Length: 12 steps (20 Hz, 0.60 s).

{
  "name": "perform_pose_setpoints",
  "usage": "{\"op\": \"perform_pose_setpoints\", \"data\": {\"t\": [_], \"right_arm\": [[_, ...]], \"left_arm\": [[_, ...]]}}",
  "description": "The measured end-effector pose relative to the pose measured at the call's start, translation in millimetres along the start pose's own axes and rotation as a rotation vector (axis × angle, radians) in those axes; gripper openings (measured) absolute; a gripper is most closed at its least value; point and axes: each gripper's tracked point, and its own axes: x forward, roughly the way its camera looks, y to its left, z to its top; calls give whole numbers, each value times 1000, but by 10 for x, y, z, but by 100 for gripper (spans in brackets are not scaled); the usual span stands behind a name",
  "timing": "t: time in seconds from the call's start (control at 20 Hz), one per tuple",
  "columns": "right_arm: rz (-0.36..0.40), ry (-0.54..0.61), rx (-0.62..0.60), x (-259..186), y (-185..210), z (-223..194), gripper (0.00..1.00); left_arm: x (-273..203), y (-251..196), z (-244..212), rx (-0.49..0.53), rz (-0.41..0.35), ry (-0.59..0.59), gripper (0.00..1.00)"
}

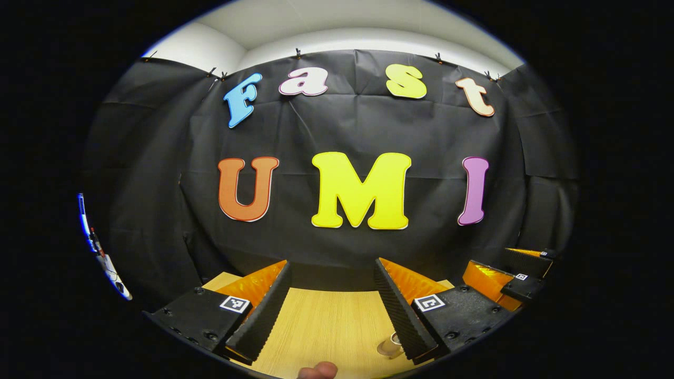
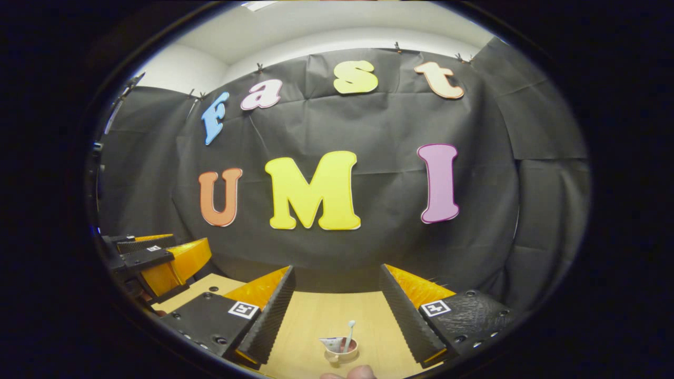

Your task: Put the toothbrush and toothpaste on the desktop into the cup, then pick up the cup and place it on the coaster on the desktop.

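A small pale cup (image 2: 341, 348) stands on the wooden desktop (image 2: 316, 321), low in the right gripper view. A toothbrush (image 2: 349, 330) sticks up out of it, beside a crumpled toothpaste tube (image 2: 333, 343). My right gripper (image 2: 337, 268) hovers above and behind the cup, open, with nothing between its fingers. In the left gripper view the cup (image 1: 390, 345) peeks out beside one finger of my left gripper (image 1: 331, 263), which is also open and holds nothing. Both grippers point at the back wall, raised off the table.
The two grippers are side by side: the right gripper (image 1: 513, 271) shows at the right edge of the left gripper view, the left gripper (image 2: 158, 251) at the left edge of the right gripper view. A person's fingertip (image 1: 317, 371) shows at the bottom.
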Motion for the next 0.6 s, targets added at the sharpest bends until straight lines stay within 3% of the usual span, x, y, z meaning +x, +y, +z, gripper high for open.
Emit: {"op": "perform_pose_setpoints", "data": {"t": [0.05,0.3,0.4,0.45,0.6], "right_arm": [[0,-1,0,-13,2,-3,92],[-15,-20,-14,-134,-29,49,99],[-16,-33,-14,-183,-18,81,92],[-17,-39,-19,-211,-15,100,95],[-18,-50,-29,-292,4,106,92]], "left_arm": [[-20,-2,-6,-6,-2,2,97],[-121,32,34,-27,1,-14,98],[-166,9,76,-28,-12,-24,98],[-189,5,97,-28,-15,-32,98],[-289,-23,187,-24,-29,-65,98]]}}
